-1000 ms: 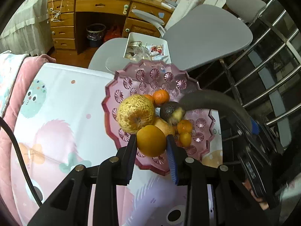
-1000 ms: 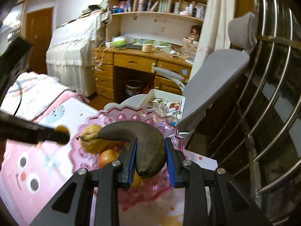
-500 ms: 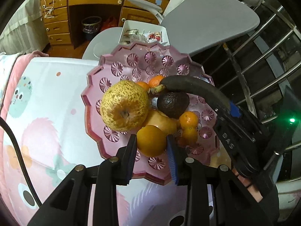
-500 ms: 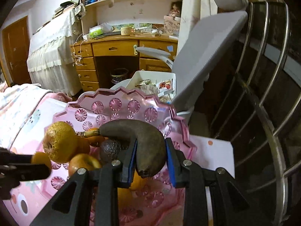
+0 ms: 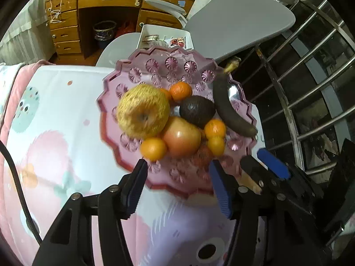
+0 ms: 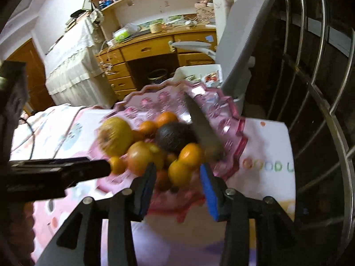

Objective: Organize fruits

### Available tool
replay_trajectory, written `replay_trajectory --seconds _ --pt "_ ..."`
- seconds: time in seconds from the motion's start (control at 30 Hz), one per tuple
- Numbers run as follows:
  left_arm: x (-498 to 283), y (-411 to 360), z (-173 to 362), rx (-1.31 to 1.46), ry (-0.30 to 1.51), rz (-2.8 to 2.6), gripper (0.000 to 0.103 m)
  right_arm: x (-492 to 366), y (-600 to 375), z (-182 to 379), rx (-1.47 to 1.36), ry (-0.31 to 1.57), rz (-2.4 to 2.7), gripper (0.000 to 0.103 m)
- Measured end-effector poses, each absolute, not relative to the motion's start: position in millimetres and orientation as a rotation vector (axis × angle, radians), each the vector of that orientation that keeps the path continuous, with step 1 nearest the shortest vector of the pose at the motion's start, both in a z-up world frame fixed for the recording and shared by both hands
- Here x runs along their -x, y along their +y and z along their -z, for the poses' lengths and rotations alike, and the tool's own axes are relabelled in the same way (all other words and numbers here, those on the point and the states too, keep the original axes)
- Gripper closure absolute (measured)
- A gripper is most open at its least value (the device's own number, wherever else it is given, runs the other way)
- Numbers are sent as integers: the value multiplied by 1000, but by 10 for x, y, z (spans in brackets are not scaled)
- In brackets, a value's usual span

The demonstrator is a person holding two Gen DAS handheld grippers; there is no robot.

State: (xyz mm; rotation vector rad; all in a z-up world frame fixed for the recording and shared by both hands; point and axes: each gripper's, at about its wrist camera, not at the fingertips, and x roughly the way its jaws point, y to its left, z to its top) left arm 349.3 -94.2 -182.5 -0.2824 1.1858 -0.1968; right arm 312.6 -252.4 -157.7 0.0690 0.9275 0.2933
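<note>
Both hand-held grippers released, jaws spread, nothing between them. Left hand-held gripper (image 5: 177,173) sits at bottom centre of the left view, just below the near rim of the pink plate (image 5: 155,66). An orange (image 5: 153,149) lies just above its left finger, on the plate. Banana (image 5: 230,108), dark brown, lies along the plate's right side, stem toward upper right; in that view it's just above and left of the right hand-held gripper (image 5: 255,158), apart from it. In the right view, the right hand-held gripper (image 6: 176,175) is at lower centre, fruit pile just above; image blurred. Pile: pear (image 5: 143,110), avocado (image 5: 197,110), apple (image 5: 182,136). Plate rests on a cartoon-print cloth (image 5: 55,110).
</note>
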Motion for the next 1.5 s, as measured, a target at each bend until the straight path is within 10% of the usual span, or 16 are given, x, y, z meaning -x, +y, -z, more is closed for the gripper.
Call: replay_trajectory --seconds 1.5 --pt "-32 526 32 73 1037 307 10 363 -1099 91 -288 1172 -215 15"
